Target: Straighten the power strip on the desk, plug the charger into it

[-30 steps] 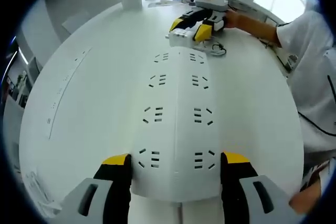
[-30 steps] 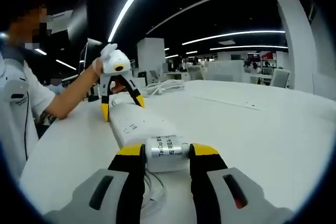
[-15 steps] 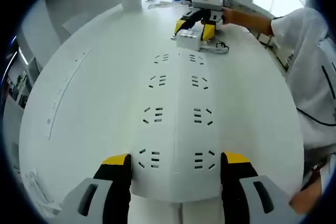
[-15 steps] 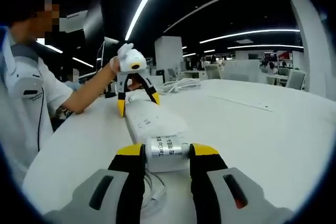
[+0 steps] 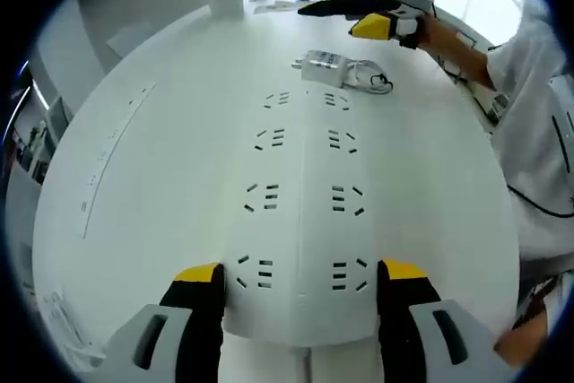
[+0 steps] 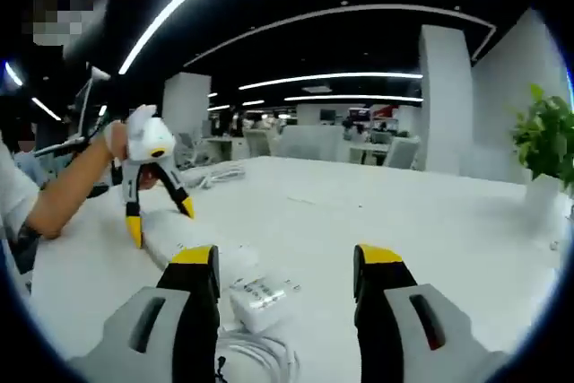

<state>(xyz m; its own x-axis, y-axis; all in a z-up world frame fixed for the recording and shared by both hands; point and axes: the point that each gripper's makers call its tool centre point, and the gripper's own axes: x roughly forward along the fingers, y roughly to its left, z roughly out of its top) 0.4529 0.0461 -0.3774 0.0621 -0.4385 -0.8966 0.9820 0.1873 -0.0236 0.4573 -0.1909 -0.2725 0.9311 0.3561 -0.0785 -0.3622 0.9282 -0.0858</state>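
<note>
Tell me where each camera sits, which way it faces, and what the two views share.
Left gripper view: rides on the left tongs, which straddle the strip; looks along it to the charger, the right tongs and a sleeve.
Right gripper view: rides on the open right tongs above the charger; looks back to the left tongs and an arm.
Shared: strip, charger, desk.
</note>
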